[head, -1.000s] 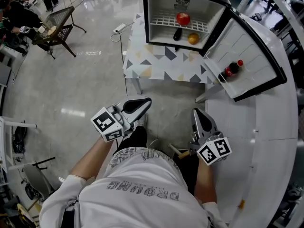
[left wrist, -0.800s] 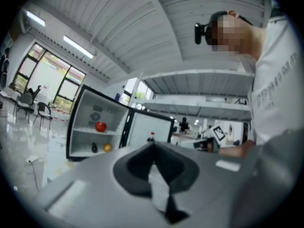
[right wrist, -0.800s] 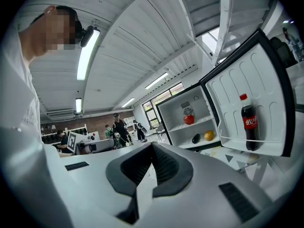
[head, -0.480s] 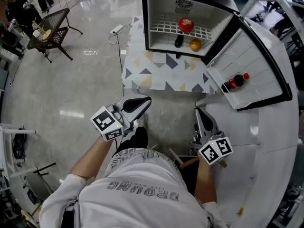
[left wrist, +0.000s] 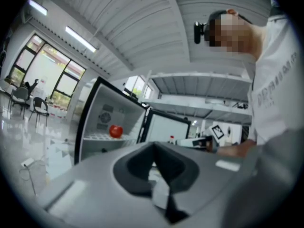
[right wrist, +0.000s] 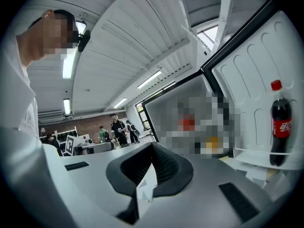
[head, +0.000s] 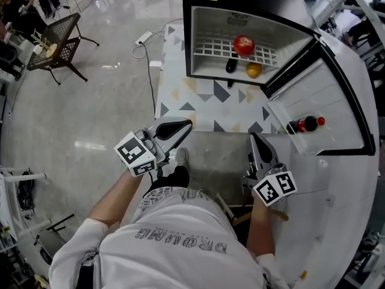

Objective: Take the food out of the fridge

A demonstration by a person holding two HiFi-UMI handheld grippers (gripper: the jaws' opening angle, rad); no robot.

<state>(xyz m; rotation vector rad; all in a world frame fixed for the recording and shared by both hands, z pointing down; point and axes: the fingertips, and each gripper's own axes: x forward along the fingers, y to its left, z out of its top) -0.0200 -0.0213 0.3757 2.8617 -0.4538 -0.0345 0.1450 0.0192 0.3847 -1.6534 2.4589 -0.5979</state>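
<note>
Right gripper (head: 255,142), closed and empty like the left gripper (head: 185,126), sat nearer the food: apple (head: 243,44) and orange (head: 254,70) lay straight up-frame, well apart, in the open fridge (head: 209,24) at upper centre.

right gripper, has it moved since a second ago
Yes: the right gripper has moved forward toward the patterned table, its tip now almost at the table's near edge.

The person steps forward, so the fridge (head: 207,47) with the red apple (head: 243,44) now sits lower and larger in the head view. The patterned table (head: 204,104) it stands on comes near the left gripper (head: 185,125) and right gripper (head: 253,139). The cola bottle (head: 305,124) in the door also slides down the frame.
</note>
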